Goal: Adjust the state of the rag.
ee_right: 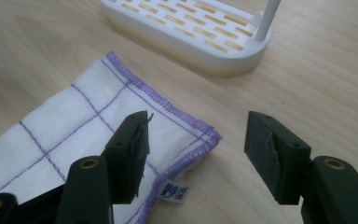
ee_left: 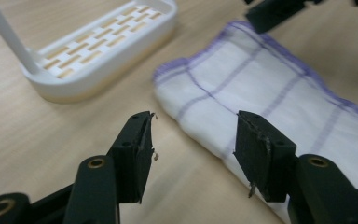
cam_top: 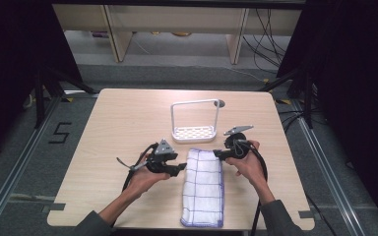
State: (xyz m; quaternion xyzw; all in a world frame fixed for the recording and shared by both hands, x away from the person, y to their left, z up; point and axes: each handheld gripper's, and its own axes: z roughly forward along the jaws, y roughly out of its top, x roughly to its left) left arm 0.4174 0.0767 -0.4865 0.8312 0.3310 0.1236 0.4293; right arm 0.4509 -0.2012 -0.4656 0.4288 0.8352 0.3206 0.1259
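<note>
From above, the folded checked cloth (cam_top: 203, 187) lies flat on the table (cam_top: 118, 123), left gripper (cam_top: 179, 169) and right gripper (cam_top: 218, 154) flanking its far end, below the white rack (cam_top: 194, 132). Left gripper view: jaws apart, empty, at the cloth's (ee_left: 270, 93) edge. Right gripper view: jaws apart over the cloth's (ee_right: 74, 135) labelled corner, gripping nothing.

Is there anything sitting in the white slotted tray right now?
No, the white slotted tray is bare, its slots showing the wood beneath, and the folded cloth lies beside it.
</note>
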